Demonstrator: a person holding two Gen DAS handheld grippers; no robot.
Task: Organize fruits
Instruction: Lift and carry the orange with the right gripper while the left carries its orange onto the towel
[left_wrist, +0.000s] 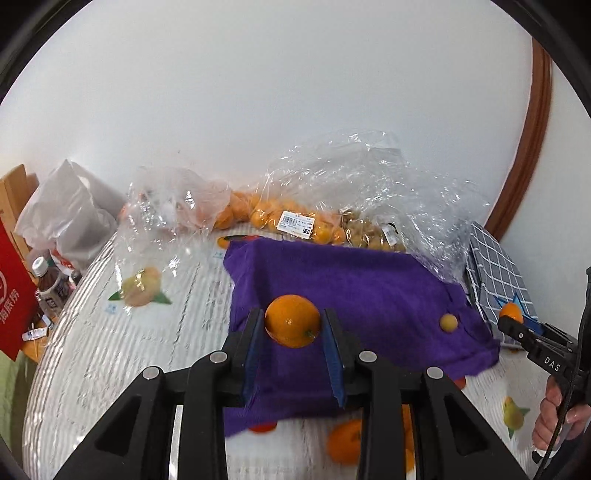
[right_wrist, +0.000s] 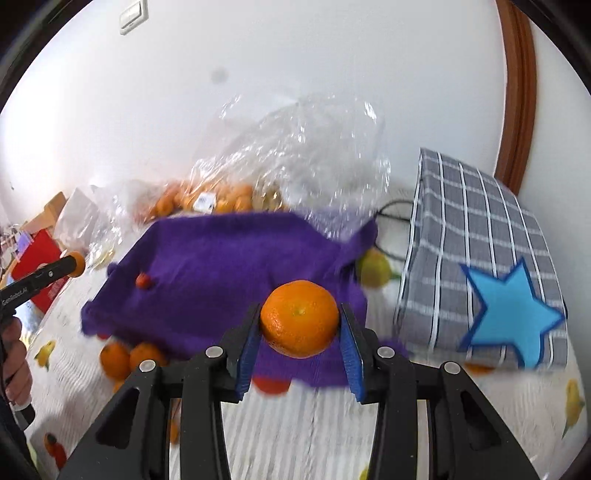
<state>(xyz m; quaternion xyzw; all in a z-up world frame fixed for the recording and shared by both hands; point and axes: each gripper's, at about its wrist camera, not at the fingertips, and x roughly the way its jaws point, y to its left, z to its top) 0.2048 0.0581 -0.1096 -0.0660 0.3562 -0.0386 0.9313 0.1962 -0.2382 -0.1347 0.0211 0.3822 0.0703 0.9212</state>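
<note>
My left gripper (left_wrist: 293, 325) is shut on an orange mandarin (left_wrist: 291, 320), held above the purple cloth (left_wrist: 351, 288). My right gripper (right_wrist: 299, 325) is shut on a larger mandarin (right_wrist: 299, 318), held above the near edge of the purple cloth (right_wrist: 221, 266). A small yellow fruit (left_wrist: 448, 322) lies on the cloth at the right. A small red fruit (right_wrist: 143, 280) lies on the cloth at the left. Loose mandarins (right_wrist: 129, 356) lie on the table by the cloth's near edge. The right gripper also shows at the right edge of the left wrist view (left_wrist: 517, 321).
Clear plastic bags of mandarins (left_wrist: 291, 218) and small brown fruits (left_wrist: 369, 232) lie behind the cloth by the wall. A grey checked bag with a blue star (right_wrist: 480, 266) stands at the right. A red box (left_wrist: 14, 295), a bottle (left_wrist: 50, 286) and a white bag (left_wrist: 70, 214) stand at the left.
</note>
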